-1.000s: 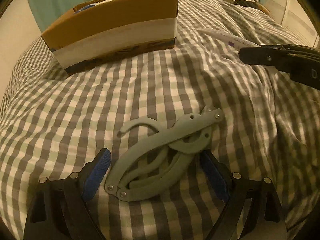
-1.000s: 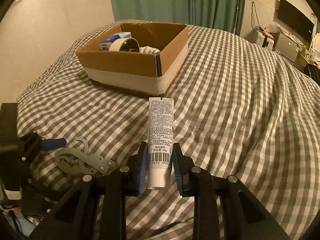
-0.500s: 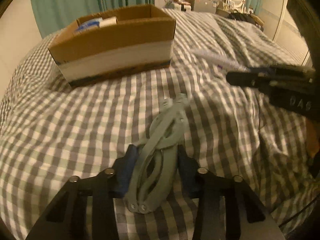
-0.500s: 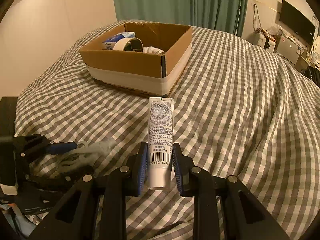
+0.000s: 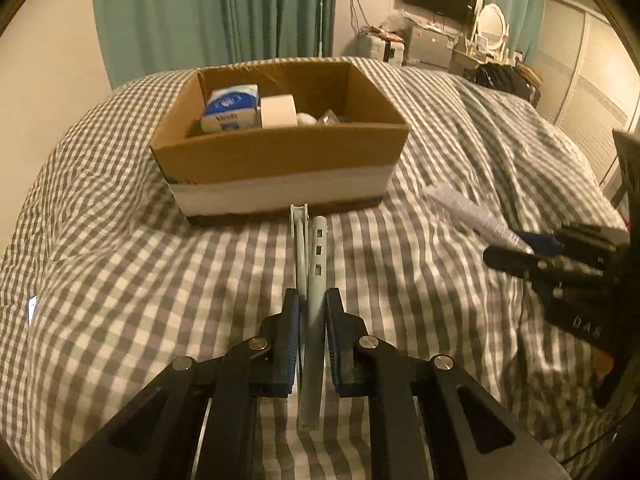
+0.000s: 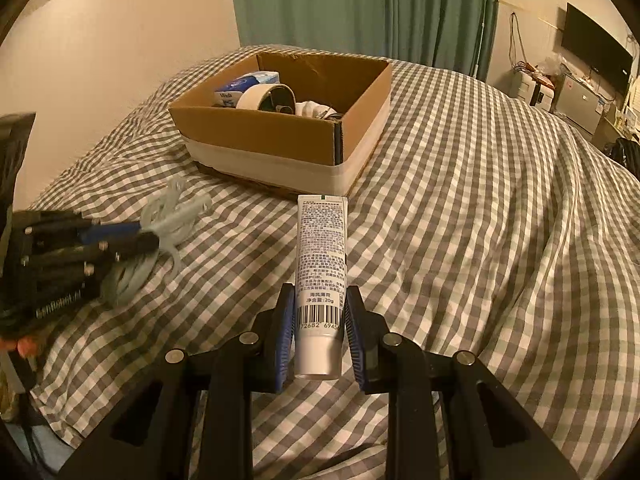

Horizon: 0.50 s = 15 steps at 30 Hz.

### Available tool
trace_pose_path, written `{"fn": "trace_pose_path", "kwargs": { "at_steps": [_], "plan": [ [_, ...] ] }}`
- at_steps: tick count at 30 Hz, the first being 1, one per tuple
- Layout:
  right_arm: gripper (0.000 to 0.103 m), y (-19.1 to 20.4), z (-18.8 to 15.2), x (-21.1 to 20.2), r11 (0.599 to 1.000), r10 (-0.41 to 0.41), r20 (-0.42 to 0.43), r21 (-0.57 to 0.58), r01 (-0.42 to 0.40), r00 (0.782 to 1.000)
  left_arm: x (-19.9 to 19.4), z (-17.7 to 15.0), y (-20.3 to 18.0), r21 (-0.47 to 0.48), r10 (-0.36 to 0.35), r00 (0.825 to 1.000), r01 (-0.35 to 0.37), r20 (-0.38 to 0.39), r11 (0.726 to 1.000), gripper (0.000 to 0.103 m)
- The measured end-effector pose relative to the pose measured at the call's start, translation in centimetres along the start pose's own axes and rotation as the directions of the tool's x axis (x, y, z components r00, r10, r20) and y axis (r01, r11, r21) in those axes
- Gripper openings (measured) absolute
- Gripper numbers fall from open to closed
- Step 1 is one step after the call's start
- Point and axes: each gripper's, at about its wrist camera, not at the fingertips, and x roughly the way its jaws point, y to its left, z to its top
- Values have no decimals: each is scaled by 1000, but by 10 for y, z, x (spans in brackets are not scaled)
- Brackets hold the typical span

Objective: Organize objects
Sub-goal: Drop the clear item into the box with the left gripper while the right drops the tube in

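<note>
My left gripper (image 5: 308, 300) is shut on a pale grey-green folding hanger (image 5: 314, 276), held edge-on above the checked bedspread and pointing at the cardboard box (image 5: 280, 152). The hanger also shows in the right wrist view (image 6: 168, 216), lifted at the left in the left gripper (image 6: 140, 236). My right gripper (image 6: 320, 304) is shut on a white tube (image 6: 322, 252) with a barcode, pointing toward the box (image 6: 280, 136). The tube and right gripper show at the right of the left wrist view (image 5: 472, 212).
The box holds a blue-and-white pack (image 5: 230, 108), a tape roll (image 5: 278, 111) and small white items (image 6: 316, 110). The checked bedspread (image 6: 480, 200) lies in folds around it. Green curtains, a TV and furniture stand behind the bed.
My left gripper closed on the hanger, which lay flat on the bed, and lifted it, turning it edge-on toward the box. The right gripper held the tube and rose slightly.
</note>
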Motion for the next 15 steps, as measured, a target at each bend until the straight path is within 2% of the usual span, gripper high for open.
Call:
{"fn": "trace_pose_path", "kwargs": {
  "at_steps": [4, 8, 11, 15],
  "plan": [
    [24, 1, 9, -10, 1000, 21, 24, 4, -21, 999, -12, 16, 3, -12, 2, 999, -2, 42, 1000, 12],
    [24, 5, 30, -33, 999, 24, 103, -24, -21, 994, -29, 49, 6, -2, 10, 995, -10, 103, 1000, 12],
    [24, 9, 58, -54, 998, 15, 172, -66, -4, 985, -43, 80, 7, 24, 31, 984, -36, 175, 999, 12],
    [24, 16, 104, -71, 991, -7, 263, -127, 42, 965, -44, 126, 13, 13, 32, 975, -35, 219, 999, 12]
  ]
}}
